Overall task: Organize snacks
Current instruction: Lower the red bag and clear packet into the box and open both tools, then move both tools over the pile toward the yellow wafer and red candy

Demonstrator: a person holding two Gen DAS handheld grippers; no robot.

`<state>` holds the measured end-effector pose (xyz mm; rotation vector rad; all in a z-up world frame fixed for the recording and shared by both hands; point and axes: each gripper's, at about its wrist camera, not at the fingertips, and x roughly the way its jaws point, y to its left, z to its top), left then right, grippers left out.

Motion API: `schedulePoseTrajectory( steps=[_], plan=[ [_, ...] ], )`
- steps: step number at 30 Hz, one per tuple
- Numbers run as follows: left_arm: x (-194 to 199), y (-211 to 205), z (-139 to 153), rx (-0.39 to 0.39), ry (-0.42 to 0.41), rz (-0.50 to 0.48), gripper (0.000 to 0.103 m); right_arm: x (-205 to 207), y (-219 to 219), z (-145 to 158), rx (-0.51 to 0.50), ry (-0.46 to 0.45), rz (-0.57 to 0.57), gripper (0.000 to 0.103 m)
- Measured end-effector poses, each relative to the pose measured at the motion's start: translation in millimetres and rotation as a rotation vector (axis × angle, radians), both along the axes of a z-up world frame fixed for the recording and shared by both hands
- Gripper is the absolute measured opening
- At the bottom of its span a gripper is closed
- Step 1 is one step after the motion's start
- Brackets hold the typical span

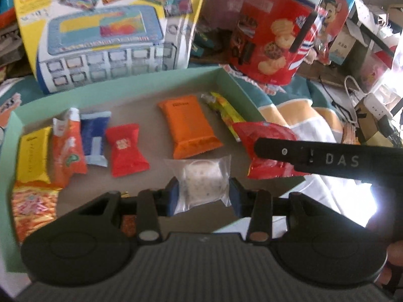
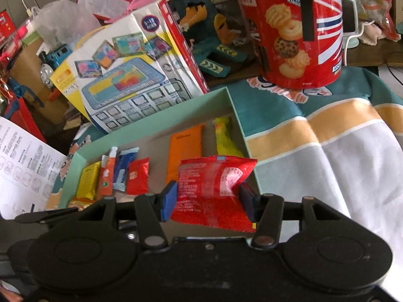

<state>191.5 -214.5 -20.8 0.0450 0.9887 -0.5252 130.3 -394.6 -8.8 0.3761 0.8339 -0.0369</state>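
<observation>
- Your workspace is a cloth (image 2: 314, 136) in teal, tan and white bands, and it lies under everything else.
- On it sits a shallow pale green tray (image 1: 228, 81), which holds nearly all the snacks.
- Behind the tray's far edge leans a large toy box (image 1: 100, 32) printed with a blue tablet.
- To the right of that box, beyond the tray's far right corner, stands a red cookie tin (image 2: 292, 30).
- In mid-tray you have an orange packet (image 1: 189, 125) lying flat, with a yellow-green wrapper (image 1: 226, 113) just to its right along the tray wall.
- At the near left corner lies an orange noodle-print bag (image 1: 35, 206), partly cut off by the lens edge.
- Along the left side you have a row, close together: a yellow packet (image 1: 32, 156), an orange-and-white sachet (image 1: 68, 146), a blue sachet (image 1: 94, 138) and a small red packet (image 1: 127, 148).
- Your right gripper (image 2: 207, 201) is pinching a red snack bag (image 2: 214, 188) between its blue pads, at the tray's right edge.
- Your left gripper (image 1: 204, 198) is pinching a clear wrapped white cake (image 1: 201, 178) by its sides, over the near middle of the tray.
</observation>
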Motion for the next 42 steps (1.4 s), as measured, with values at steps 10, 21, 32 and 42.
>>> schedulePoseTrajectory(
  steps=[10,21,32,42],
  plan=[
    [5.7,-20.5,-26.8,0.028,0.024,0.010,0.098,-9.6,-16.4,8.7,0.077,-0.058,-0.037,0.103],
    [-23.1,7.6,-2.4,0.012,0.007,0.040,0.103,-49.0,-26.2,7.0,0.127,-0.052,-0.111,0.103],
    [-94.3,38.9,7.9,0.022,0.011,0.008,0.103,-113.1,-18.4,6.3,0.139,-0.029,-0.134,0.103],
    [-139.9,32.3,2.1,0.079,-0.014,-0.088,0.103,-169.6,-11.5,-18.8,0.205,0.024,-0.153,0.103]
  ],
)
